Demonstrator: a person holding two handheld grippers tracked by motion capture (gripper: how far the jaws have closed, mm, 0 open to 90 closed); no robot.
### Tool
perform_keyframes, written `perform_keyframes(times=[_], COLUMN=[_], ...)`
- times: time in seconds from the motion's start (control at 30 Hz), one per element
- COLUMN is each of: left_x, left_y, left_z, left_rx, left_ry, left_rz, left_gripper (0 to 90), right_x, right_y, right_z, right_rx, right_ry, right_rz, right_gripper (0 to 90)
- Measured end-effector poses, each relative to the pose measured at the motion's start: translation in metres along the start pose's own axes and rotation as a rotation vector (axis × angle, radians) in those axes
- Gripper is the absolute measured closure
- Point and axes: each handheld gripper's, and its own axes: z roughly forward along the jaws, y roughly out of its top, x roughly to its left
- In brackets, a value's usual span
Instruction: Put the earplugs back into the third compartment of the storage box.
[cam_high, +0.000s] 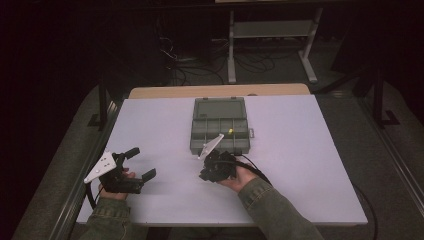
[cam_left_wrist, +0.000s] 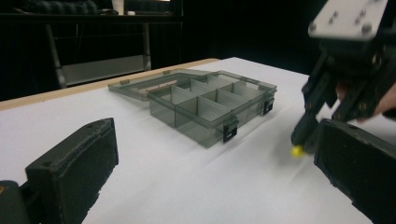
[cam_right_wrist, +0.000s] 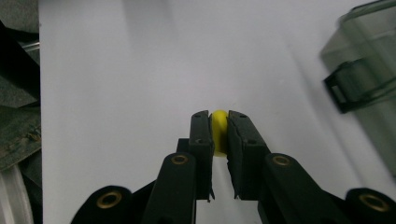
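Note:
A small yellow bead (cam_right_wrist: 219, 133) is pinched between the jaws of my right gripper (cam_right_wrist: 219, 122), which is shut on it. The left gripper view shows that bead (cam_left_wrist: 296, 151) right at the white table surface under the right gripper (cam_left_wrist: 301, 137), a short way in front of the box. A grey see-through compartment box (cam_high: 220, 127) lies open in the middle of the table with its lid folded back. My left gripper (cam_high: 141, 163) rests at the near left, its jaws wide apart with nothing between them.
Another small yellow piece (cam_high: 230, 132) lies in one of the box's compartments. The box's latch corner (cam_right_wrist: 343, 86) is close to the right of the held bead. The white table (cam_high: 310, 165) has bare surface all around; a dark floor with cables lies beyond.

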Motion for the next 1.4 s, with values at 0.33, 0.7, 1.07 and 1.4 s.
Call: perform_keyframes(times=[0.33, 0.7, 1.07, 1.4], left_x=[0.0, 0.0, 0.0, 0.0], left_y=[0.0, 0.0, 0.0, 0.0], left_z=[0.0, 0.001, 0.0, 0.0], left_rx=[0.001, 0.005, 0.004, 0.003], left_ry=[0.001, 0.002, 0.002, 0.001], left_rz=[-0.001, 0.0, 0.002, 0.0], left_gripper=[0.0, 0.0, 0.0, 0.0], right_x=[-0.019, -0.041, -0.067, -0.098], right_y=[0.014, 0.027, 0.036, 0.039], right_z=[-0.037, -0.055, -0.073, -0.079], right_rx=[-0.034, -0.052, -0.064, -0.061], right_ry=[-0.034, -0.027, -0.068, -0.105], right_rz=[0.005, 0.023, 0.042, 0.094], right_gripper=[78.8, 78.9, 78.9, 79.2])
